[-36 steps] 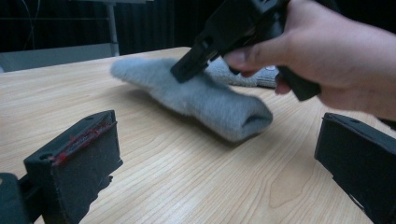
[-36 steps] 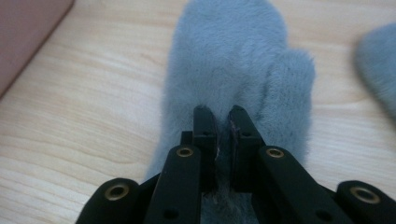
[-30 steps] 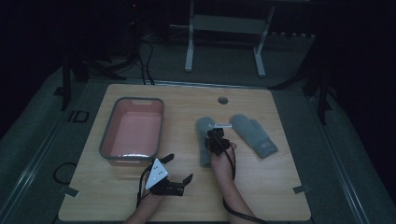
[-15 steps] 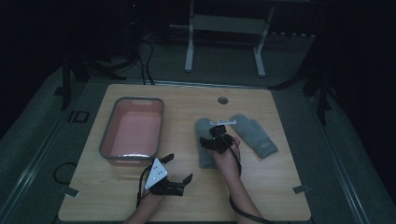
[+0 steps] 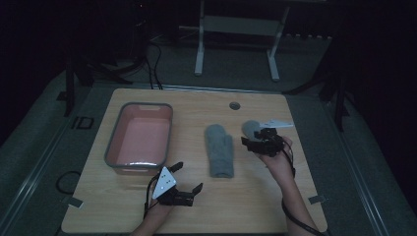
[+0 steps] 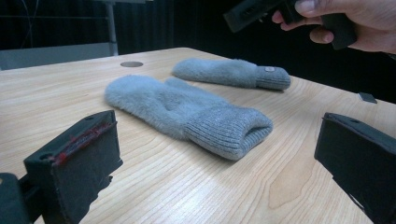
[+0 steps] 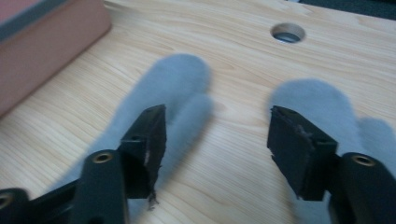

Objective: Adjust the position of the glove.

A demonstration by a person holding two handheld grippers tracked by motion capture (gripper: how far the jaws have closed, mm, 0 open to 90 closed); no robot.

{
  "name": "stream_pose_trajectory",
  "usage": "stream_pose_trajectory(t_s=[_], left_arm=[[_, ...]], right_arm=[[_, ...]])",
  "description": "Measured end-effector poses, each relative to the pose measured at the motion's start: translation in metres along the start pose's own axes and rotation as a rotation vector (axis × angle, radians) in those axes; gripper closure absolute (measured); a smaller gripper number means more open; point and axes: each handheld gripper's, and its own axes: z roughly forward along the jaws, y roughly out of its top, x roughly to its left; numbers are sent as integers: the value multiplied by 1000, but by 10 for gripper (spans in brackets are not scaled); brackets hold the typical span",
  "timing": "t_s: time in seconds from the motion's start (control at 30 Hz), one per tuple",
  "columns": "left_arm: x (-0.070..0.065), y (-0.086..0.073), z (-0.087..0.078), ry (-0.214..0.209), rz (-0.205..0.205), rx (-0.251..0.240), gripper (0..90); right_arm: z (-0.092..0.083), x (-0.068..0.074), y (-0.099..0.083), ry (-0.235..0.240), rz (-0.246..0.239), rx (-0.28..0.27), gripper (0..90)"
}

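Two grey woolly mittens lie side by side on the wooden table. The left mitten [image 5: 220, 150] [image 6: 187, 109] [image 7: 173, 84] lies in full view. The right mitten [image 5: 251, 129] [image 6: 224, 72] [image 7: 313, 100] is partly hidden under my right gripper [image 5: 250, 142] [image 7: 219, 140]. That gripper hovers above the table between the two mittens; its jaws have just been opening and nothing is between them. My left gripper [image 5: 188, 177] [image 6: 215, 158] rests low near the front edge, open and empty, looking at the left mitten's cuff. The right gripper [image 6: 261, 11] also appears there, held in a hand.
A grey tub with a pink inside [image 5: 140, 137] [image 7: 42, 42] stands at the table's left. A round cable hole [image 5: 234, 105] [image 7: 288, 32] is in the tabletop behind the mittens. A metal stand's legs [image 5: 236, 29] are on the floor beyond the table.
My right gripper left the left mitten, rose and swung right to above the other mitten, and its jaws opened. The left gripper stayed put.
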Motion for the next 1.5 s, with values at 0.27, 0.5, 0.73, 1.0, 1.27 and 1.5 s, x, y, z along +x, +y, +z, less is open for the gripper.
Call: stream_pose_trajectory(t_s=[0.27,0.5,0.73,1.0,1.27,1.5], left_arm=[[0,0,0,0,2,1,3],[0,0,0,1,1,2,3],[0,0,0,0,1,2,3],[0,0,0,2,4,2,3],[0,0,0,2,3,1,3],[0,0,0,0,5,0,3]], right_arm=[[0,-54,-19,-14,-61,0,481],[21,-88,-29,-30,-99,82,493],[48,-103,-48,-33,-114,158,617],[42,-95,-49,-64,43,134,819],[16,-62,-38,-207,212,34,828],[1,-36,-38,-279,318,1,828]])
